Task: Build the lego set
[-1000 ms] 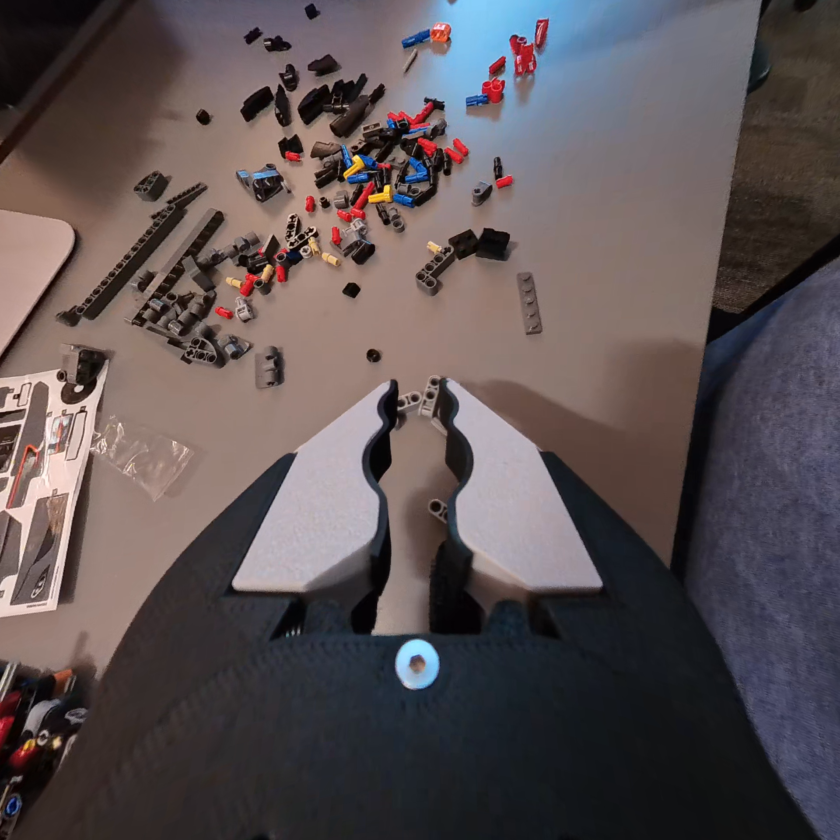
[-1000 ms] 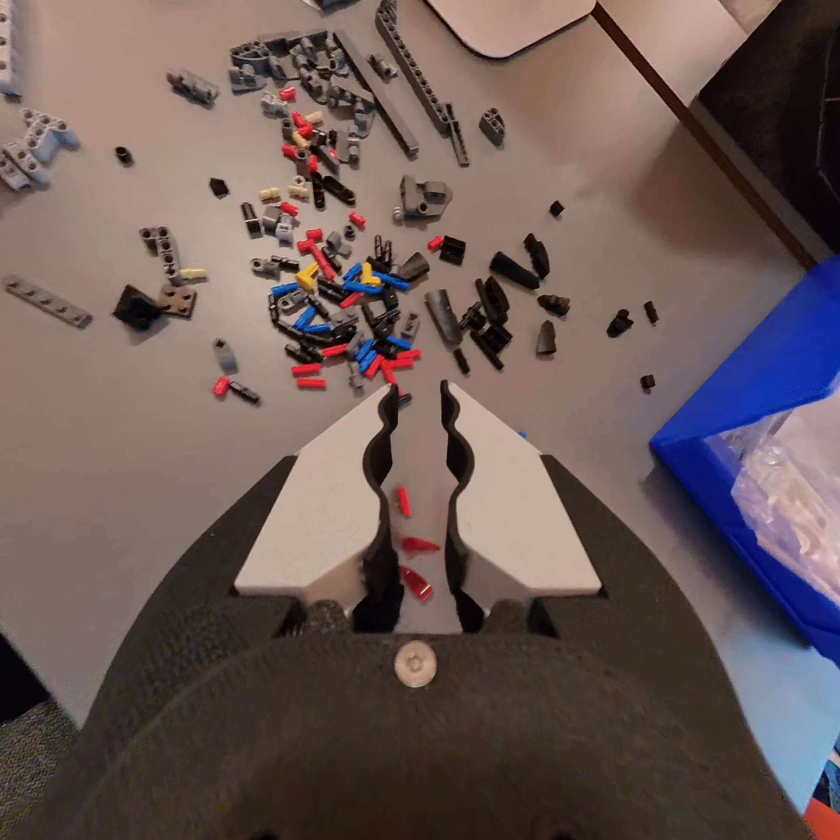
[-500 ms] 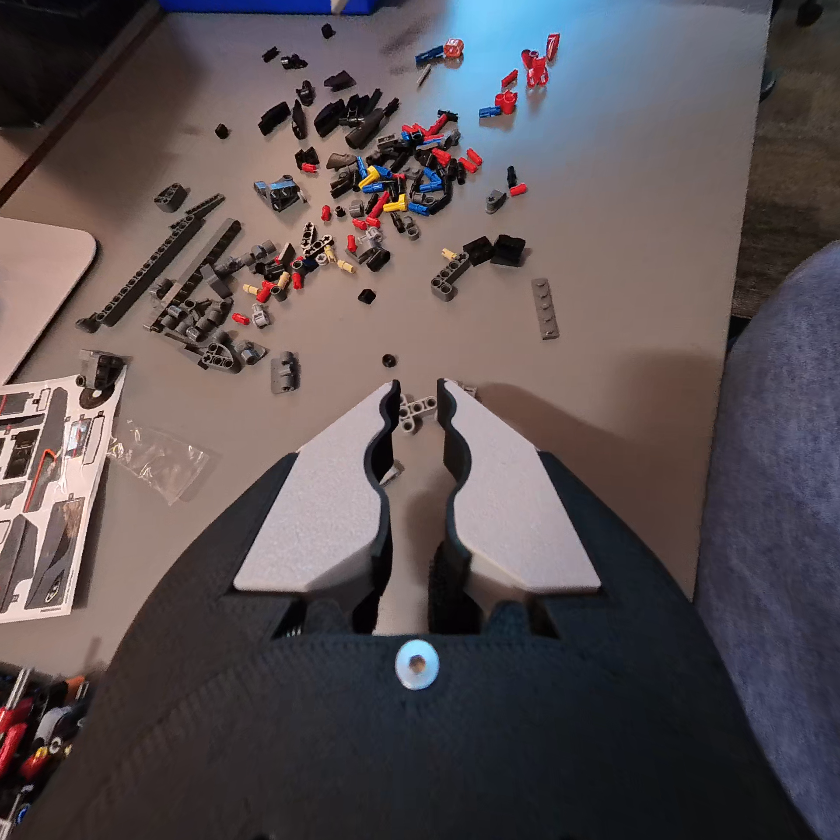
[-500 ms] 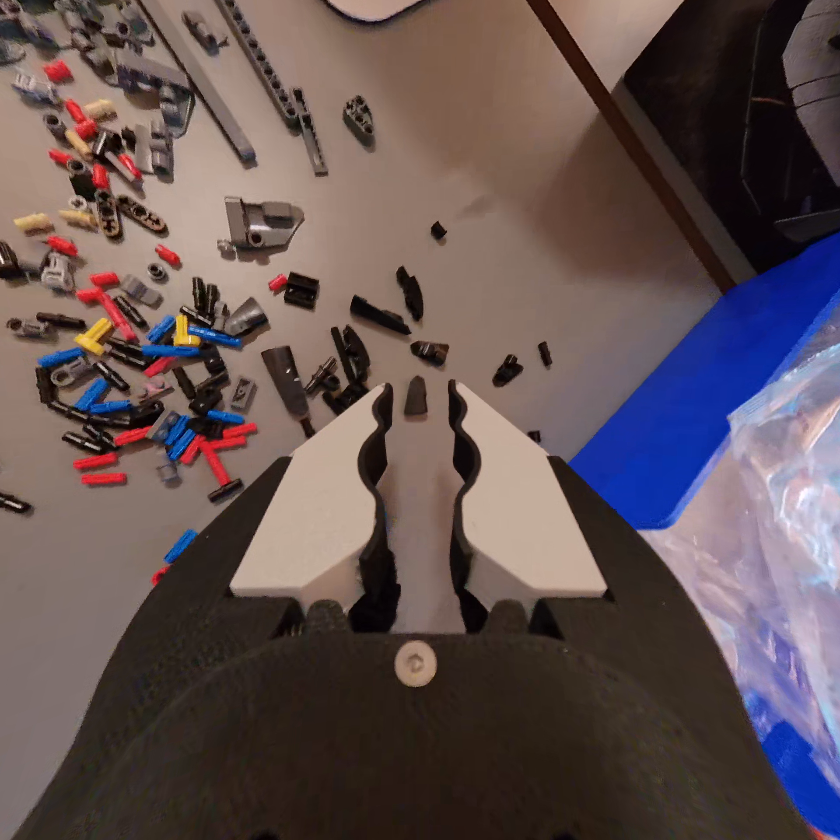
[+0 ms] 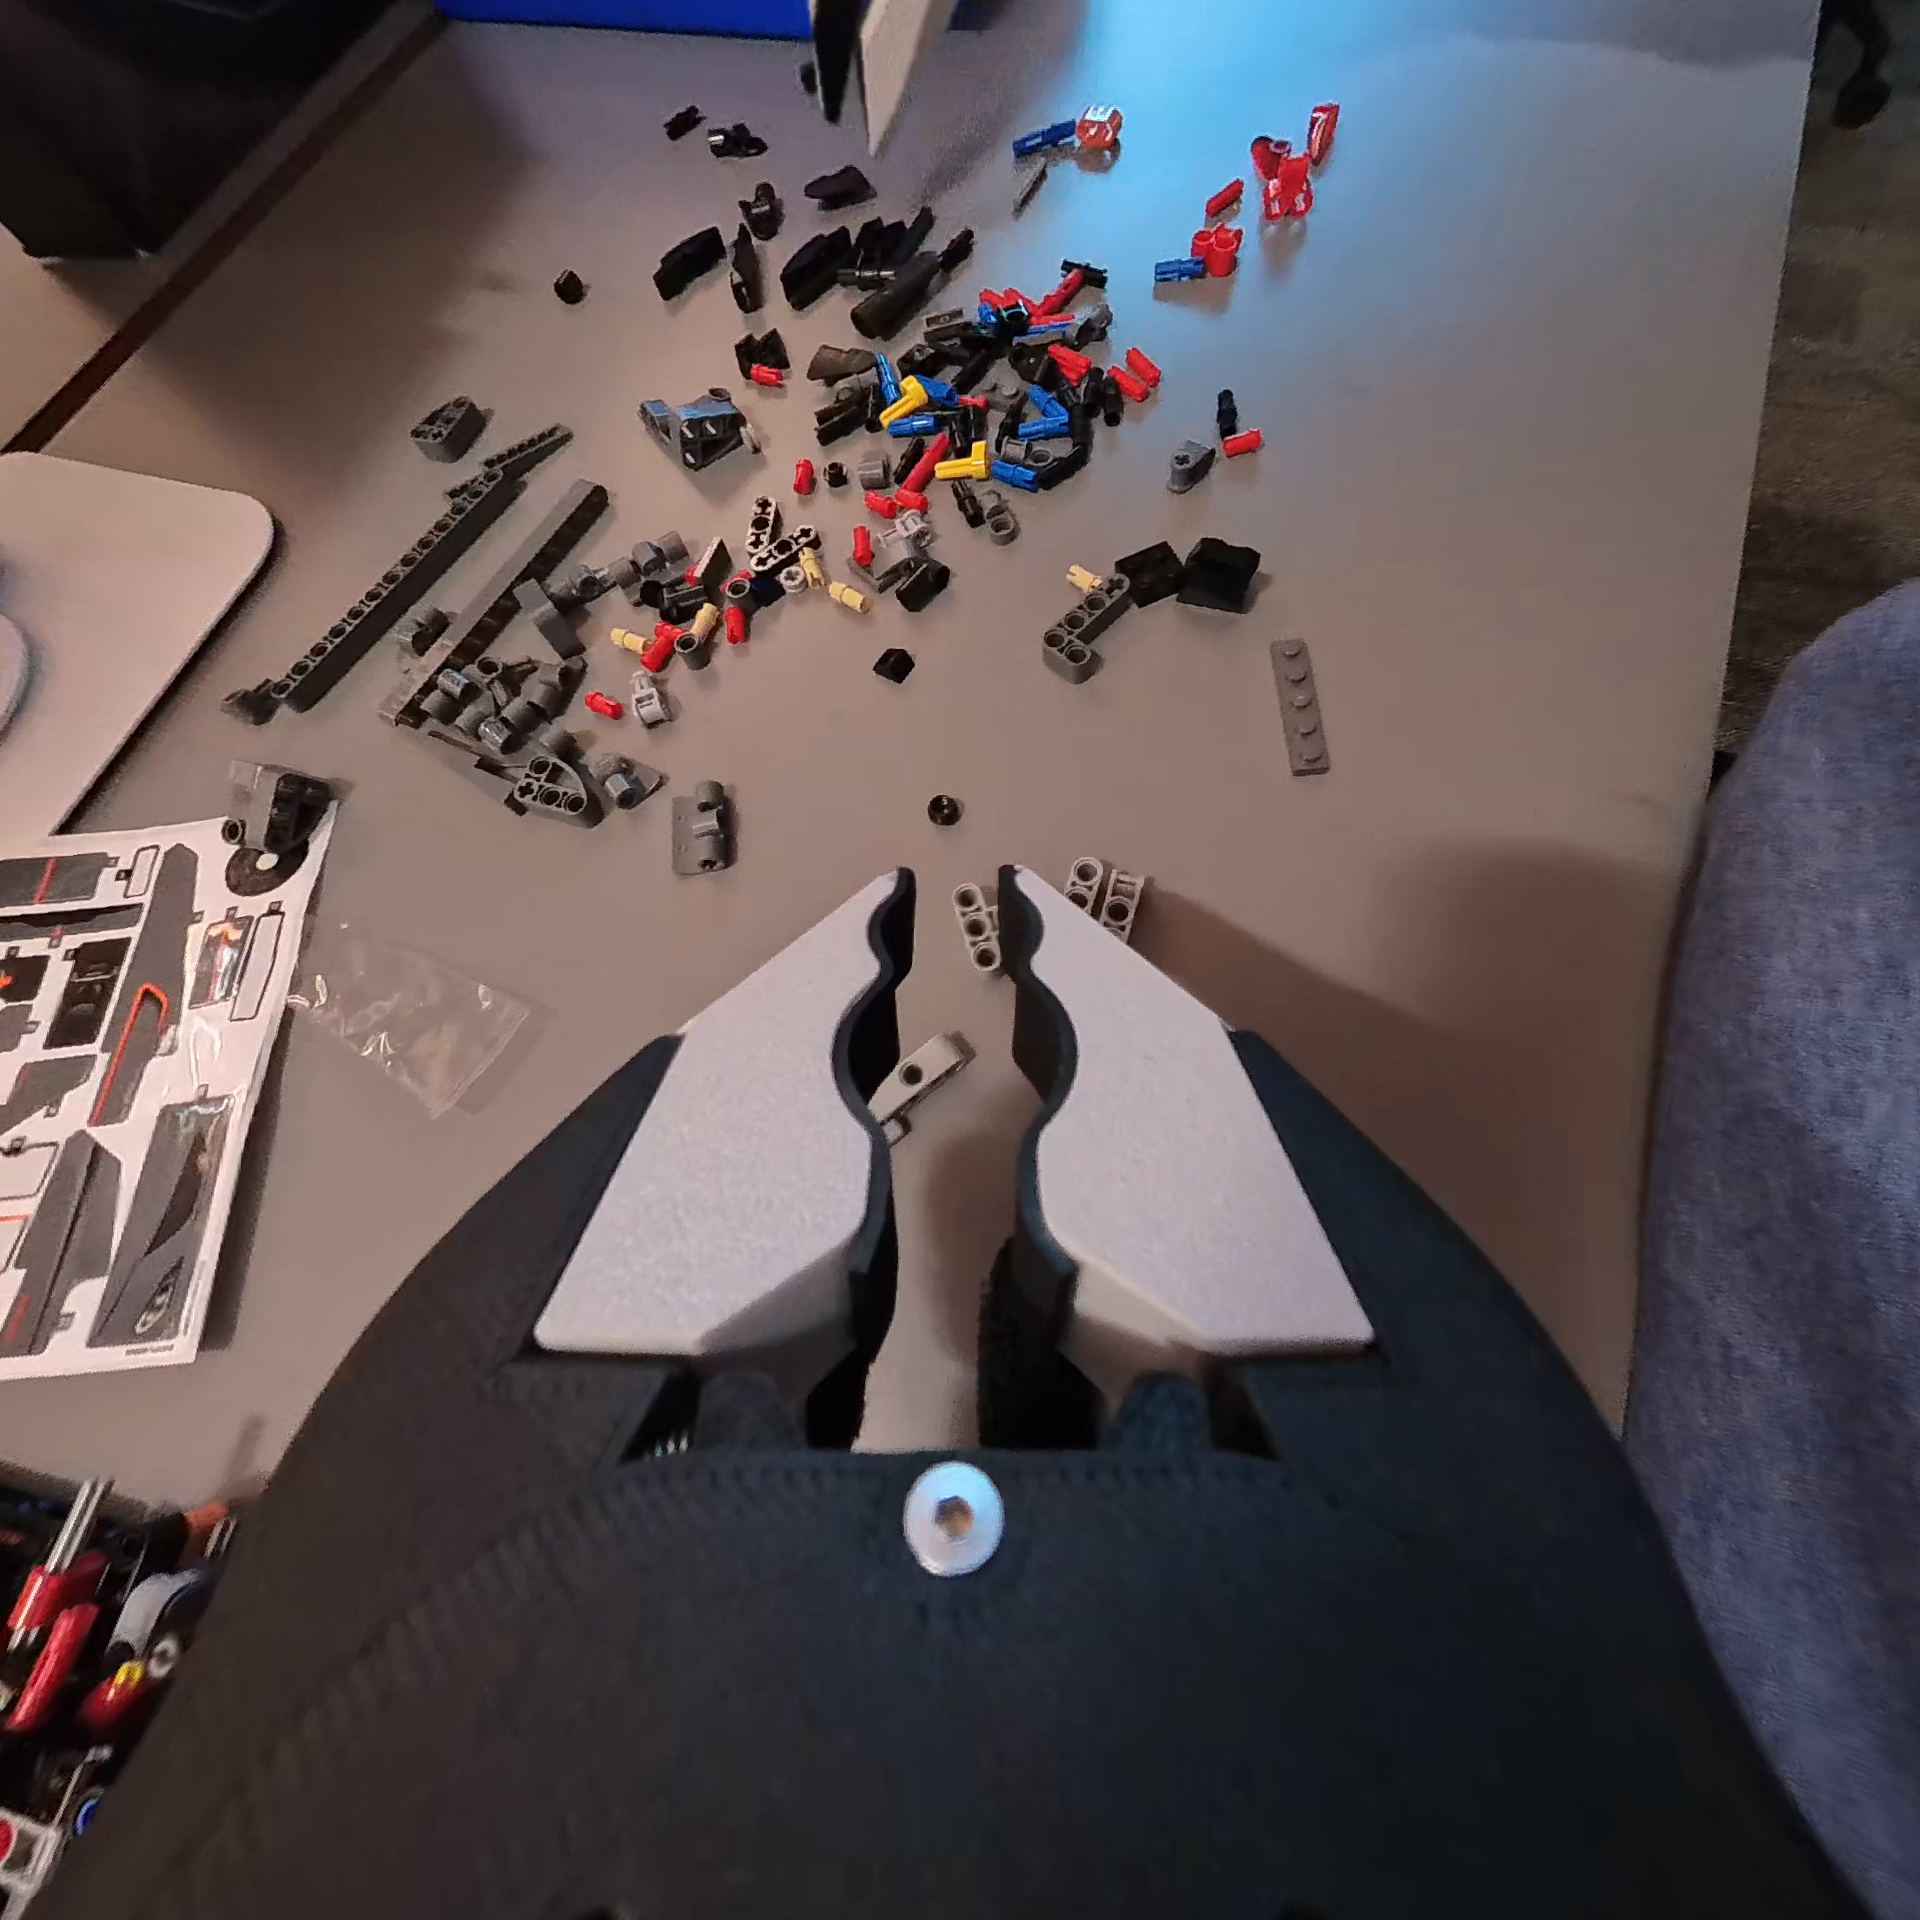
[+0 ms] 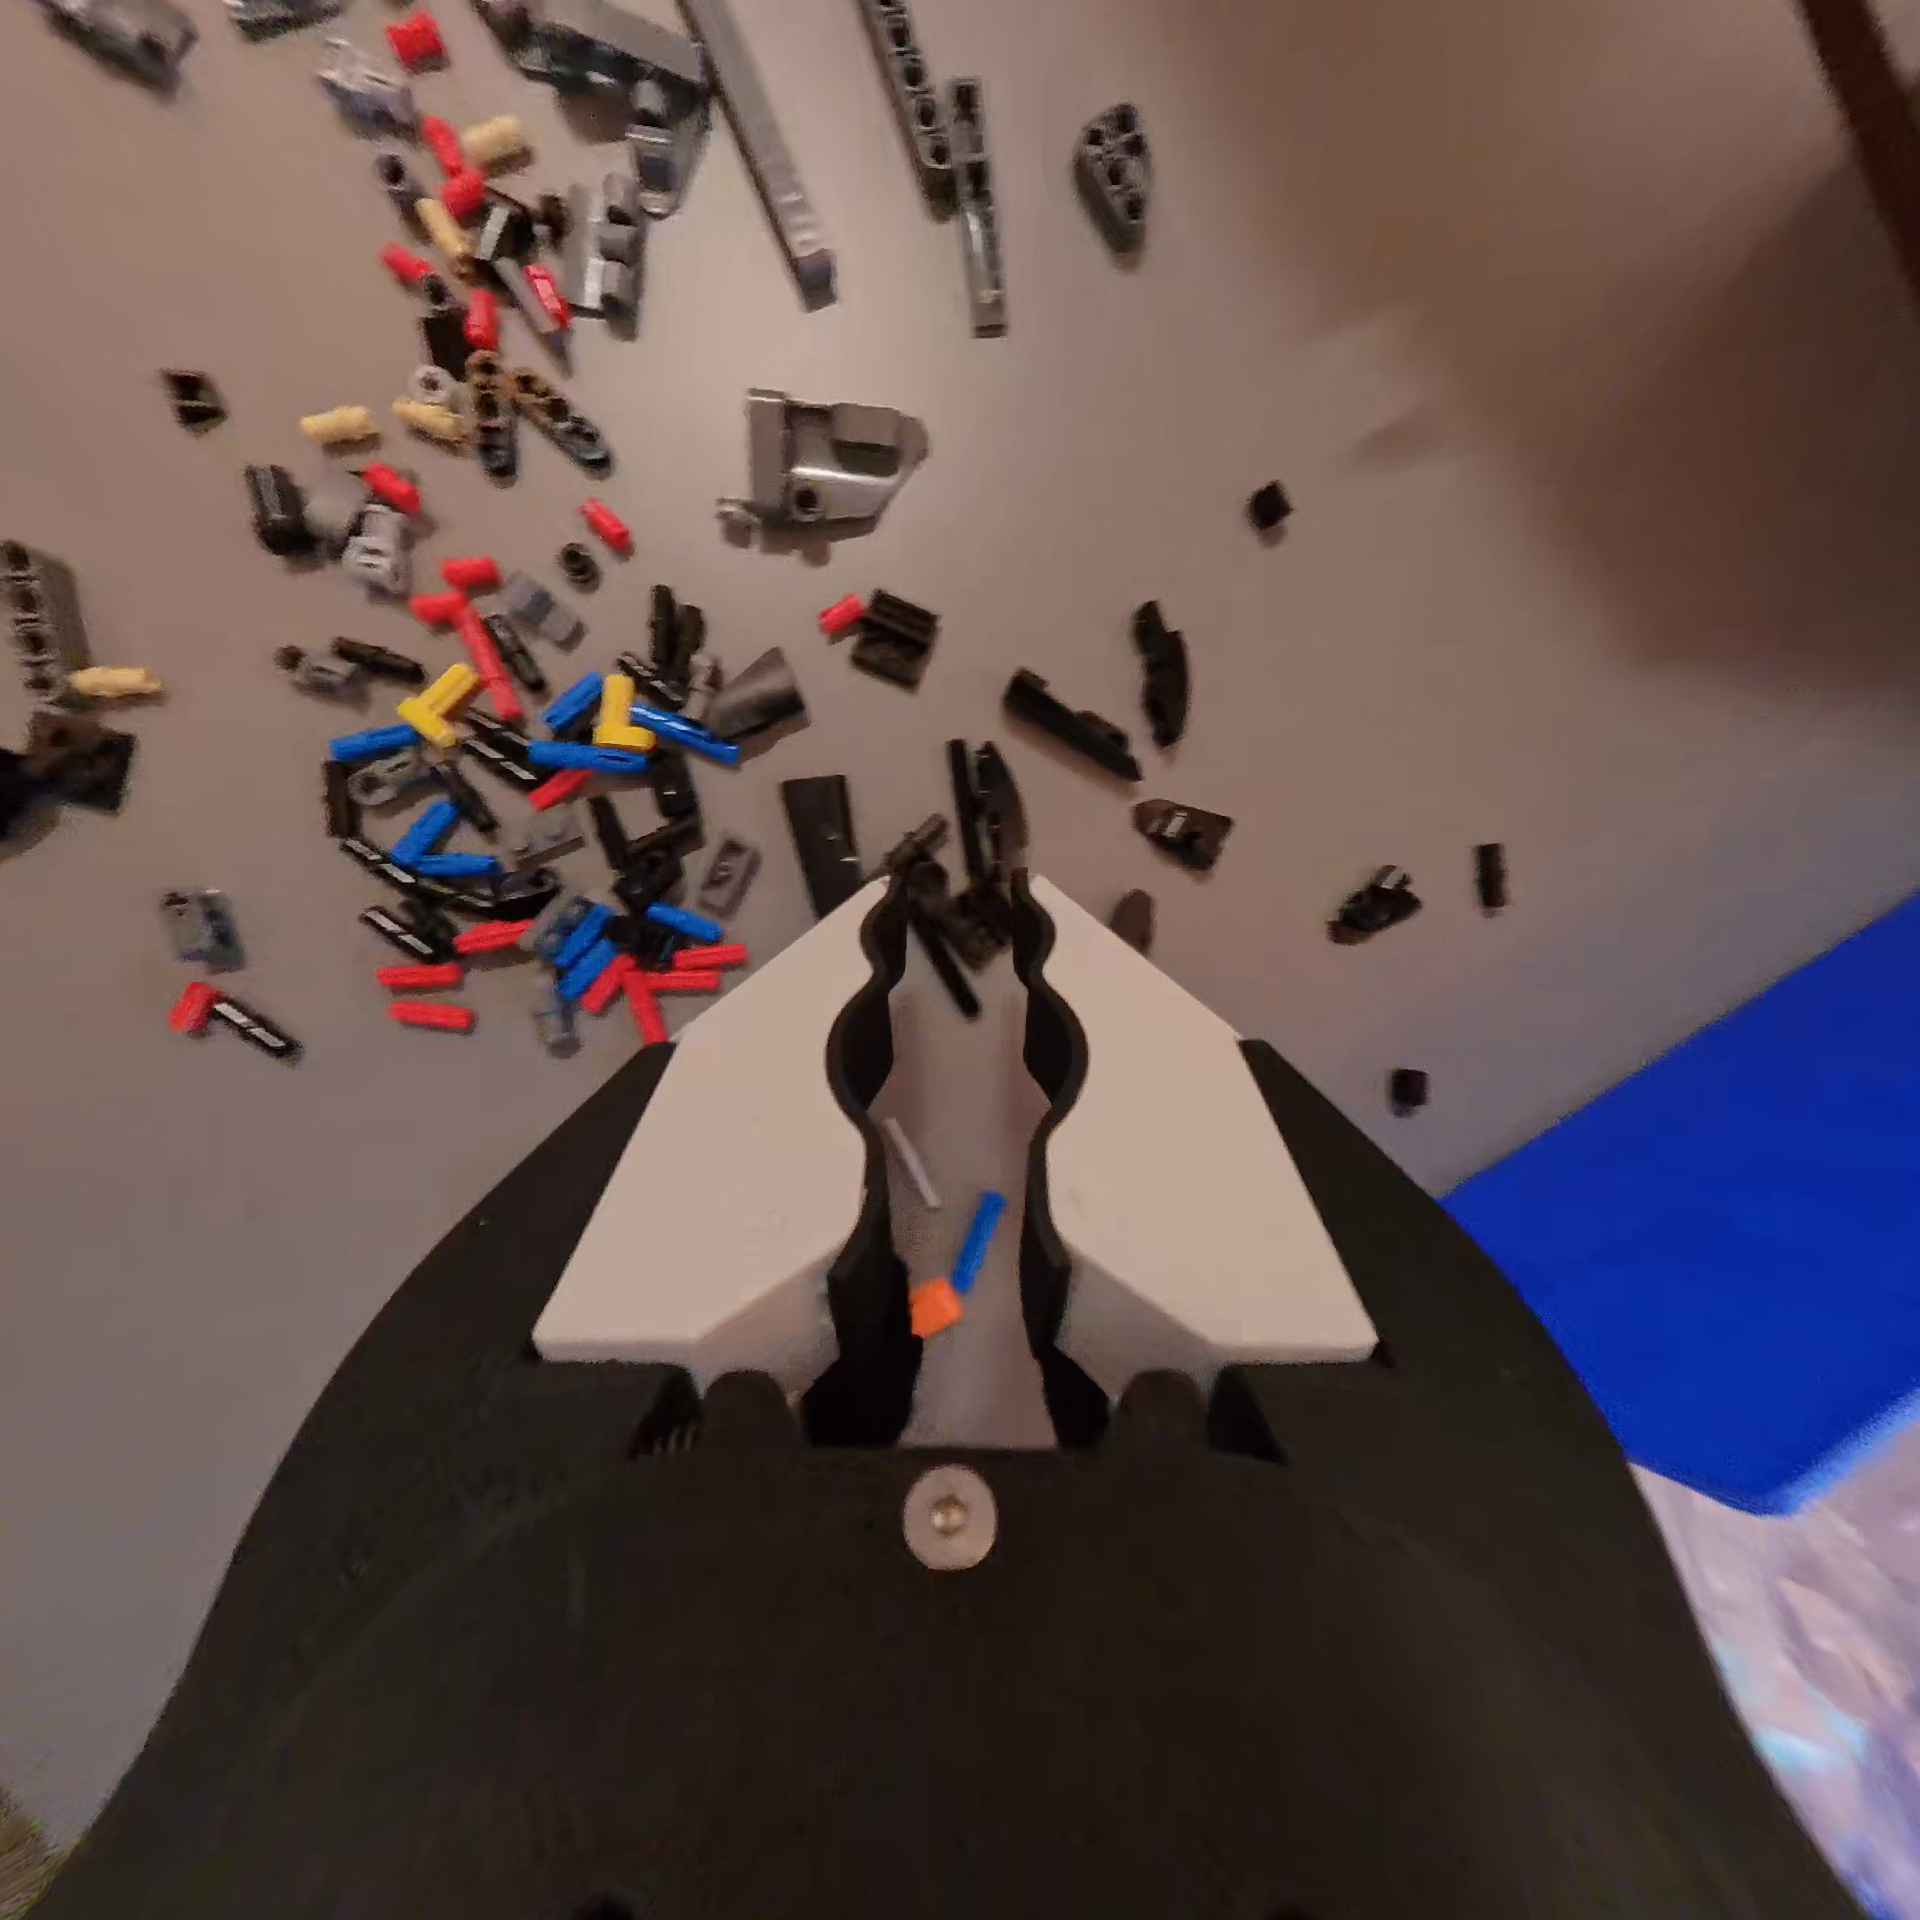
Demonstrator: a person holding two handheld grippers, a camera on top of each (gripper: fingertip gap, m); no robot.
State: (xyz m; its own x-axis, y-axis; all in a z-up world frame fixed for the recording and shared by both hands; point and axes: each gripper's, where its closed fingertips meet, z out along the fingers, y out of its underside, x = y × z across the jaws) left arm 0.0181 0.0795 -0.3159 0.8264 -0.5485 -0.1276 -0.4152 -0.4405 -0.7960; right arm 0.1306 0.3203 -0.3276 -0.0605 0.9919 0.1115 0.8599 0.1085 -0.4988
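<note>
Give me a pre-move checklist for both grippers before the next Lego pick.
1. Left gripper open and empty: ok.
2. Light grey beam lined up between the left tips: ok.
3. Its neighbour, the grey connector, outside the left gripper's gap: ok.
4. Right gripper open: ok.
5. Single target for the right gripper: not ok, several black pieces crowd its tips.
6. Right view sharp enough to aim: not ok, blurred.

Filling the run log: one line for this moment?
left gripper: open, empty, over grey beam | right gripper: open, empty, over black pieces
</note>
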